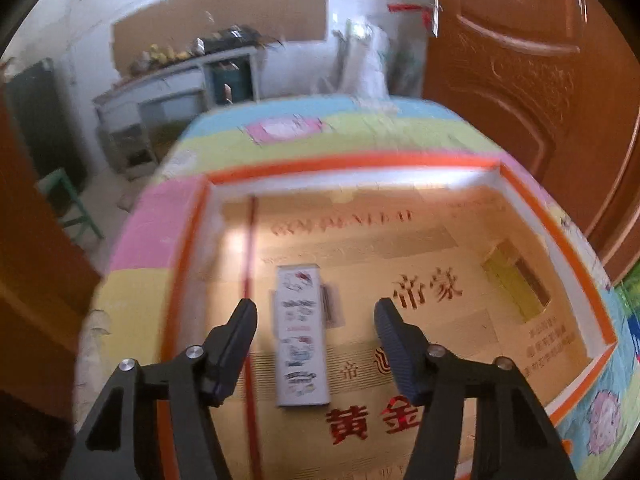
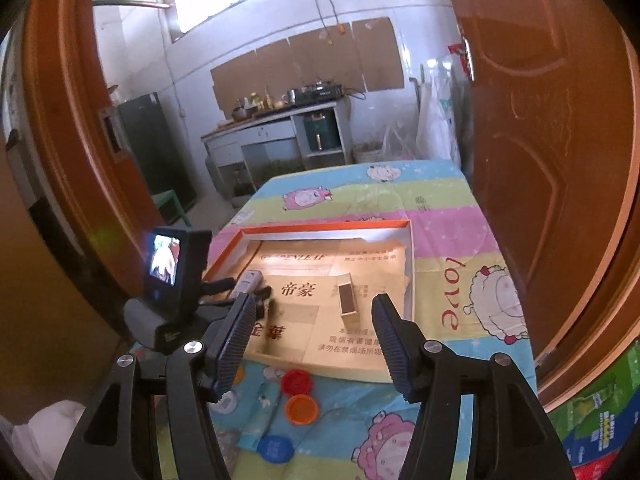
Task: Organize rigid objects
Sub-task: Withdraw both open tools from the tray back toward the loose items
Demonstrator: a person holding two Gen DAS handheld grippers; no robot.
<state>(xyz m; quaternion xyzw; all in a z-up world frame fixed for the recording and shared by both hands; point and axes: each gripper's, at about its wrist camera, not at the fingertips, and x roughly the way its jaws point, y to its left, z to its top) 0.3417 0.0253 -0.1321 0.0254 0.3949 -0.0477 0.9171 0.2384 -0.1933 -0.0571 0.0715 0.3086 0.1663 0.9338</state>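
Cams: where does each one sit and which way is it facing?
Left wrist: on the left gripper, above the tray, looking down at the white box; own open fingers show.
Right wrist: on the right gripper, farther back over the table, facing tray and caps; own open fingers and the left gripper's body show.
Shared: tray, white box, matchbox.

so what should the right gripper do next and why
Probably swing the right gripper down toward the red cap and close on it. Its jaws stand open and hold nothing. The red cap, an orange cap and a blue cap lie loose on the cloth, outside the orange-rimmed tray, which already holds a small box.
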